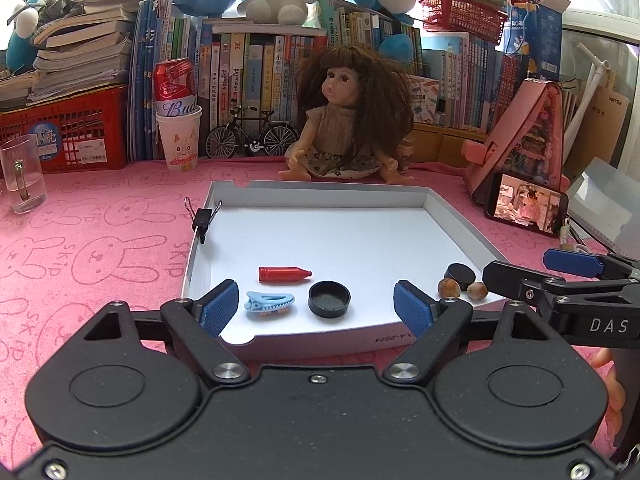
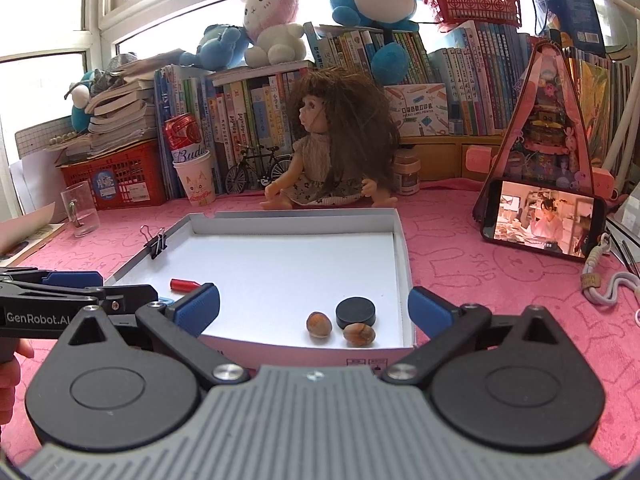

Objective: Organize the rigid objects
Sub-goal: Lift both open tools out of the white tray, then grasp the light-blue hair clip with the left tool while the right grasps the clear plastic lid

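A shallow white tray [image 1: 360, 196] lies on the pink cloth. In it lie a red bullet-shaped piece [image 1: 283, 274], a light blue hair clip [image 1: 269, 302], an upturned black cap [image 1: 329, 299], a black puck [image 1: 460, 275] and two hazelnuts [image 1: 448, 288] [image 1: 477, 291]. My left gripper [image 1: 316, 307] stands open at the tray's near edge, nothing between its blue pads. My right gripper [image 2: 314, 310] is open wide at the tray's near right corner. Just beyond it lie the nuts [image 2: 319, 324] [image 2: 359, 334] and the puck [image 2: 356, 312]. A black binder clip [image 1: 202, 216] grips the tray's left wall.
A doll [image 1: 348, 120] sits behind the tray, with a model bicycle [image 1: 252, 136], a can in a paper cup [image 1: 178, 120] and rows of books behind. A glass mug [image 1: 22, 172] stands left, a phone [image 2: 540, 220] showing video right.
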`<state>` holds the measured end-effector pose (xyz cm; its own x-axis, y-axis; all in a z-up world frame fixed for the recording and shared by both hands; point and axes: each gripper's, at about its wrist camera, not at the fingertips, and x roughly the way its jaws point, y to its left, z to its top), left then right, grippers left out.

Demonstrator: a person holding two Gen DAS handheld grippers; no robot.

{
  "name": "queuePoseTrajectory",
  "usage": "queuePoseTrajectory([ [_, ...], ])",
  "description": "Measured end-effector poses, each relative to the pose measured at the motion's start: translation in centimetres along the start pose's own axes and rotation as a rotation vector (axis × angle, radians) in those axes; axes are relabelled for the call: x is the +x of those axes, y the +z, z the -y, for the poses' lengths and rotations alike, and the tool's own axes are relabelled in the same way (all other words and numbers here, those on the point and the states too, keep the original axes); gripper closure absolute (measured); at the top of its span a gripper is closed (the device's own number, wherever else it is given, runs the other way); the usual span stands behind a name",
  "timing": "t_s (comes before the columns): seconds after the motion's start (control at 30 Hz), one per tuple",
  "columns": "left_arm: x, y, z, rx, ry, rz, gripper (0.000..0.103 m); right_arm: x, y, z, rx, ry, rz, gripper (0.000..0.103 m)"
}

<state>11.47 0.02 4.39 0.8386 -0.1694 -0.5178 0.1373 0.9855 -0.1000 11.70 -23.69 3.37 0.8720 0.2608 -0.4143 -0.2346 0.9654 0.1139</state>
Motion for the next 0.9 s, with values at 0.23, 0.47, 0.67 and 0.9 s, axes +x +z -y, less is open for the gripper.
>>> queuePoseTrajectory([
  [0.23, -1.1, -1.0, 0.3, 0.005, -0.013, -0.003, 0.019, -1.2, -0.6, -0.5, -0.020, 0.015, 0.031, 0.000],
  [0.47, -1.2, -2.1, 0.5, 0.010, -0.014, -0.024, 0.019, -2.3, -1.6, -1.1, -0.047, 0.029, 0.065, 0.000],
  [0.67, -1.8, -3.1, 0.2, 0.005, -0.005, -0.029, 0.019, -3.1, -2.6, -1.4, -0.071, 0.027, 0.073, 0.000],
  [0.9, -2.6, -4.2, -0.5, -0.013, 0.020, -0.035, 0.019, -3.6, -4.0, -1.8, -0.080, 0.035, 0.069, 0.000],
])
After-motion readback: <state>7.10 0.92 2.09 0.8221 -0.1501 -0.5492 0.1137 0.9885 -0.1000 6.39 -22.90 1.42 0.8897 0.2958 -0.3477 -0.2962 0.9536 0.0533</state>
